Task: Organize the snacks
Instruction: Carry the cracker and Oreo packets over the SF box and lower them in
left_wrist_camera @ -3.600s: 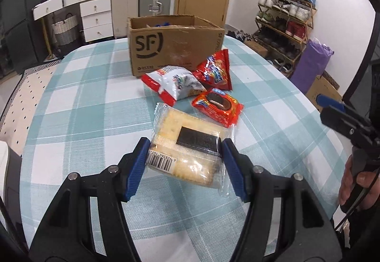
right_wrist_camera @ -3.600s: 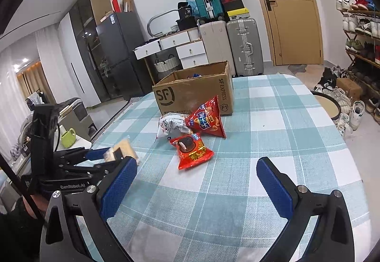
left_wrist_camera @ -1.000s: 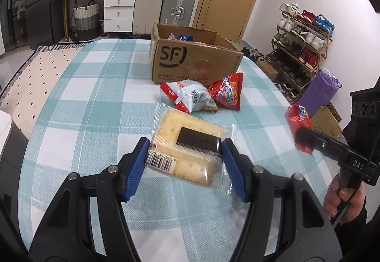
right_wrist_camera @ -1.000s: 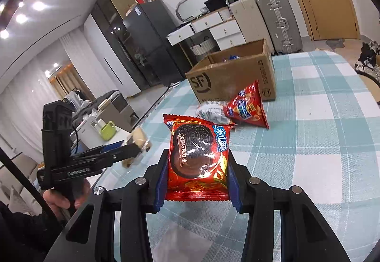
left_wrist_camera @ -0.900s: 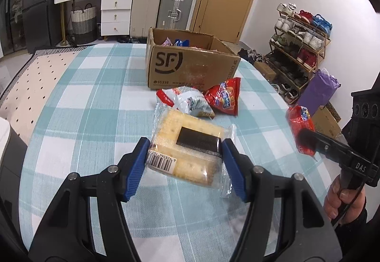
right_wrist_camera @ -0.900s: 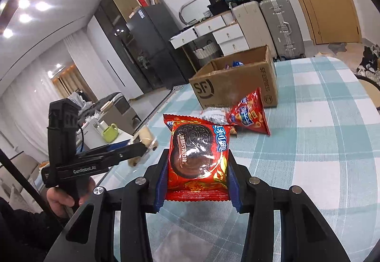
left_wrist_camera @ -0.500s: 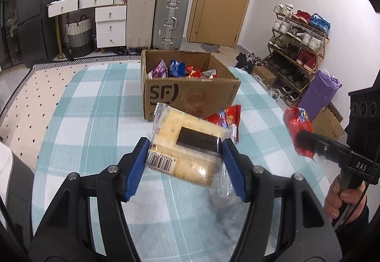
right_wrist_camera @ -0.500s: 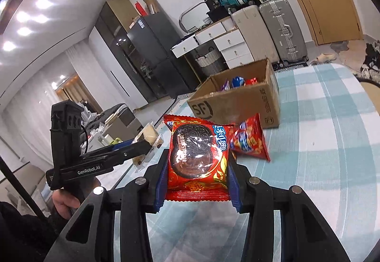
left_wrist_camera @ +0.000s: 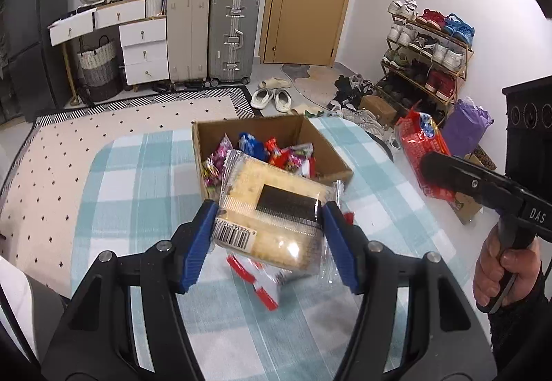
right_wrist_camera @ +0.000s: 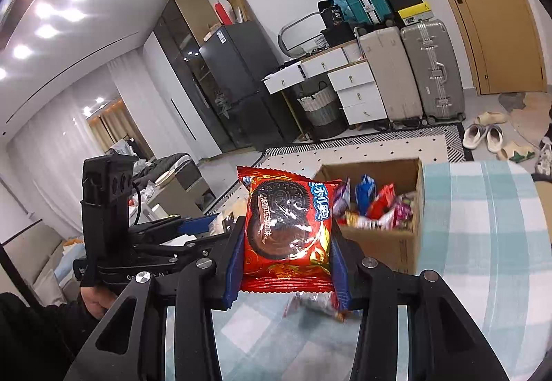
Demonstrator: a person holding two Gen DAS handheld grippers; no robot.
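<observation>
The left gripper (left_wrist_camera: 268, 236), with black arms and blue pads, is clamped on a clear plastic pack of pale crackers (left_wrist_camera: 272, 215) that carries a barcode label; its two pads press the pack's sides and hold it in the air, near the open brown cardboard box (left_wrist_camera: 324, 153) that is filled with colourful snack packets (left_wrist_camera: 276, 153). The right gripper (right_wrist_camera: 286, 263) is closed on a red foil packet with a dark sandwich cookie picture (right_wrist_camera: 288, 225), held upright above the teal and white checked tablecloth (right_wrist_camera: 483, 236), beside the same box. Under both grippers, a blurred red and white snack bag (left_wrist_camera: 257, 281) lies on the cloth.
</observation>
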